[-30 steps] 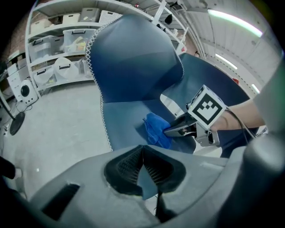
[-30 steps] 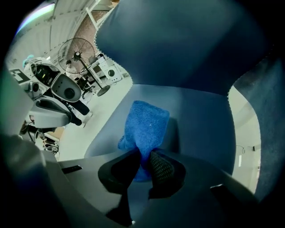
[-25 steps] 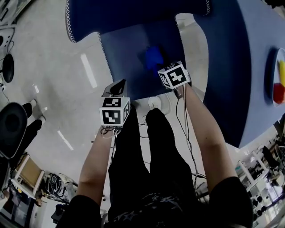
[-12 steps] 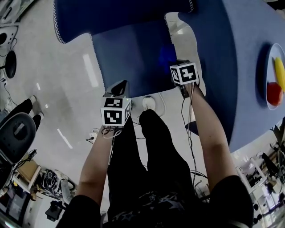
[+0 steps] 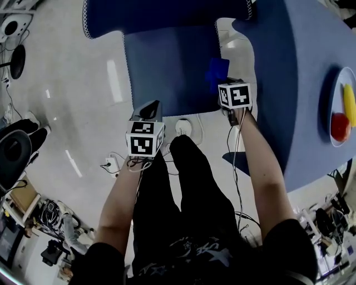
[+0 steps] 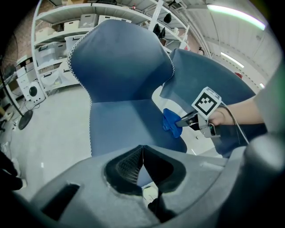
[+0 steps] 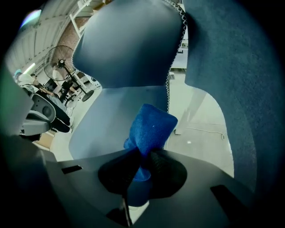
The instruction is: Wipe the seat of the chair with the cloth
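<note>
The left gripper hangs over the floor just before the near edge of the seat, its 2 jaws pressed together with nothing between them. It sits in the same spot as 1 second ago. To its right and a little farther, the right gripper is clamped on the blue cloth, whose bunched free end sticks out past the jaws.

1 second ago the cloth was over the middle-right of the seat. Since then it has slid right and is now at the seat's right edge, beside the gap of floor between chair and table. Whether it presses on the seat is not clear.

Beyond the seat rises the chair back. At the far right of the table lies a plate with 1 red and 1 yellow fruit.
</note>
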`<action>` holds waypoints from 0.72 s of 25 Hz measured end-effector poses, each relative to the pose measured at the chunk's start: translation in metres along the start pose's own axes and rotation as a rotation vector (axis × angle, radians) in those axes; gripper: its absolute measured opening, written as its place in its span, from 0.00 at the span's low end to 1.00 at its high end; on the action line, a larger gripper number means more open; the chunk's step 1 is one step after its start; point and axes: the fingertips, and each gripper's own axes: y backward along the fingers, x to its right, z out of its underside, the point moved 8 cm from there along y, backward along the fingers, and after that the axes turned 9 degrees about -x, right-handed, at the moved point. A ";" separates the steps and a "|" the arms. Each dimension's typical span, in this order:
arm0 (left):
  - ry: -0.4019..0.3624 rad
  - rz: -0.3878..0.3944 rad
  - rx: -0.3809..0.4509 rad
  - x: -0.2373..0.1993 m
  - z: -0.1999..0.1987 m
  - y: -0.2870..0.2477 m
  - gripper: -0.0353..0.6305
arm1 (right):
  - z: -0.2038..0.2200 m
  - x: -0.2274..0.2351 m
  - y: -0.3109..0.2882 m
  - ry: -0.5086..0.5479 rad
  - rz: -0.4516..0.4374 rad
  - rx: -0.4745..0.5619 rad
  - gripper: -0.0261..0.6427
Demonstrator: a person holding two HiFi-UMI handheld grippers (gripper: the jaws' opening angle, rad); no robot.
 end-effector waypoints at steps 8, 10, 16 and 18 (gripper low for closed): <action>0.059 -0.034 0.007 -0.045 0.021 0.013 0.08 | -0.022 -0.088 -0.006 0.109 -0.109 0.040 0.12; 0.070 -0.042 0.004 -0.055 0.030 0.017 0.08 | -0.027 -0.119 -0.010 0.156 -0.145 0.040 0.12; 0.095 -0.052 -0.006 -0.085 0.061 0.035 0.08 | -0.028 -0.218 -0.022 0.258 -0.274 0.032 0.12; 0.105 -0.055 -0.007 -0.092 0.070 0.039 0.08 | -0.024 -0.246 -0.026 0.303 -0.306 0.022 0.12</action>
